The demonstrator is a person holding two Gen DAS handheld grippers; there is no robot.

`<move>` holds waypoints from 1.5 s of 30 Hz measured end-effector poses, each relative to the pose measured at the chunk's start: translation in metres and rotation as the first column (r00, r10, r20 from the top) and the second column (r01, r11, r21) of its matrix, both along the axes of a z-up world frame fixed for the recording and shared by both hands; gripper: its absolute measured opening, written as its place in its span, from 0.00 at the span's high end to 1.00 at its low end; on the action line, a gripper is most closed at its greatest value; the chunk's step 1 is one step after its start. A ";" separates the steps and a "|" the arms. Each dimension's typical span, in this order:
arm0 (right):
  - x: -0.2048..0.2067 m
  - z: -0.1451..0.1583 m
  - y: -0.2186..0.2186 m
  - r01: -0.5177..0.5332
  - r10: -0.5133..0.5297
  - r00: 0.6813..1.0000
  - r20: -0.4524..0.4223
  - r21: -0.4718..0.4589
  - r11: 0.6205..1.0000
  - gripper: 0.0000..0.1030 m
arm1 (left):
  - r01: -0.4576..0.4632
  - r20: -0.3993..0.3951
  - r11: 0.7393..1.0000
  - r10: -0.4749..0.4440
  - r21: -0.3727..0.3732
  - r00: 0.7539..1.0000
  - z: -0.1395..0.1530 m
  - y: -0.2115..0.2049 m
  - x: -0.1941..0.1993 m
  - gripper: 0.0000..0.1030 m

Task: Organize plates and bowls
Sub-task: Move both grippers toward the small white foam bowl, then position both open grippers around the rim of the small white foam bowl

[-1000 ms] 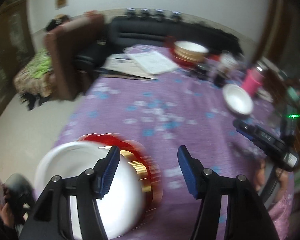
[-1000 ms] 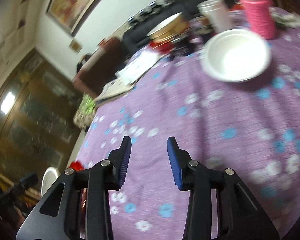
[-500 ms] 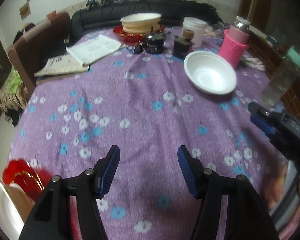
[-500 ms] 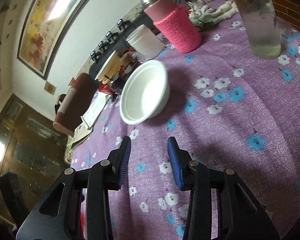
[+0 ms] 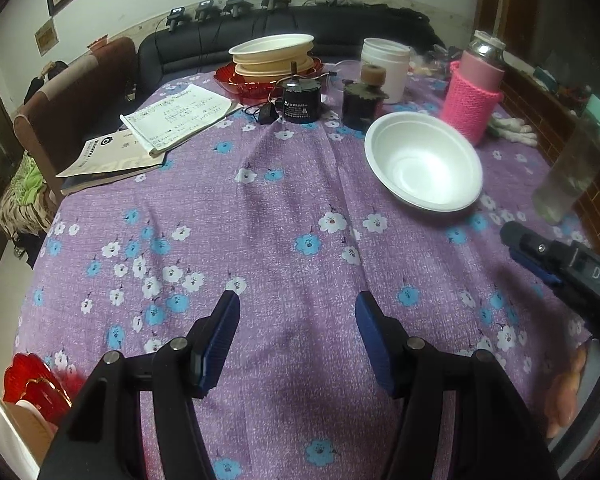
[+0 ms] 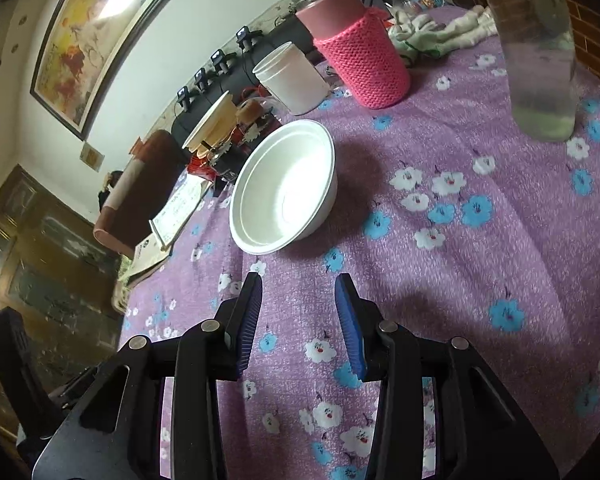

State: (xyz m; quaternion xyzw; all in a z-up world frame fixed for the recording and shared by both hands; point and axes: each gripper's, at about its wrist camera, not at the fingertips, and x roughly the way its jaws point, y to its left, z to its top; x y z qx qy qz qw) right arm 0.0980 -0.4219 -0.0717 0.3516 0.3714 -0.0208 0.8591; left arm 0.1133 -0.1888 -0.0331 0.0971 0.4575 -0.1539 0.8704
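"Where was the bowl?"

"The white bowl (image 6: 286, 186) sat upright on the purple tabletop (image 5: 284, 216), at 12 o'clock from my right claw (image 6: 298, 312), near its tips but apart. From my left claw (image 5: 296, 332), it lay at 1 o'clock."

"And the claws?"

"Both gaped wide, holding nothing."

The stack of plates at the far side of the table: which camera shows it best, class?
The left wrist view: the stack of plates sits level and almost whole. The right wrist view shows it small, tilted and partly hidden.
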 end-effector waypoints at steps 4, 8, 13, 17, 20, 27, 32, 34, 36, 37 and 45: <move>0.011 0.012 -0.005 0.002 -0.002 1.000 0.001 -0.060 0.998 0.64 | -0.004 -0.003 1.000 0.004 0.008 1.000 -0.003 -0.004 0.005 0.42; 0.036 0.029 -0.017 0.035 -0.036 0.999 -0.010 -0.098 0.995 0.64 | -0.007 -0.026 1.000 0.007 0.016 1.000 -0.010 -0.011 0.016 0.42; 0.070 0.037 -0.035 0.123 -0.127 0.990 -0.060 -0.068 0.990 0.64 | -0.066 -0.044 0.998 0.066 0.000 0.997 -0.004 -0.024 0.059 0.42; 0.078 0.021 -0.043 0.174 -0.172 0.983 -0.059 0.022 0.985 0.63 | -0.130 -0.039 0.991 0.129 -0.036 0.991 0.001 -0.036 0.093 0.42; 0.079 0.010 -0.047 0.175 -0.174 0.982 -0.079 0.006 0.985 0.63 | -0.167 -0.067 0.979 0.160 -0.115 0.985 -0.002 -0.042 0.110 0.42; 0.077 0.005 -0.061 0.208 -0.208 0.976 -0.069 0.001 0.978 0.64 | -0.181 -0.093 0.973 0.169 -0.141 0.981 -0.015 -0.062 0.128 0.42; 0.081 0.001 -0.057 0.182 -0.181 0.979 -0.091 0.005 0.983 0.64 | -0.168 -0.113 0.965 0.147 -0.203 0.983 -0.013 -0.052 0.134 0.42; 0.081 0.000 -0.056 0.183 -0.182 0.979 -0.093 0.002 0.983 0.64 | -0.154 -0.112 0.962 0.132 -0.225 0.985 -0.013 -0.051 0.135 0.39; 0.081 -0.002 -0.055 0.185 -0.183 0.979 -0.094 0.007 0.983 0.64 | -0.150 -0.131 0.961 0.122 -0.232 0.984 -0.017 -0.052 0.138 0.39; 0.081 -0.002 -0.055 0.186 -0.184 0.978 -0.095 0.010 0.983 0.64 | -0.148 -0.141 0.960 0.117 -0.237 0.983 -0.020 -0.052 0.139 0.39; 0.083 -0.007 -0.052 0.179 -0.176 0.979 -0.104 0.019 0.984 0.64 | -0.114 -0.219 0.940 0.044 -0.322 0.975 -0.032 -0.059 0.142 0.39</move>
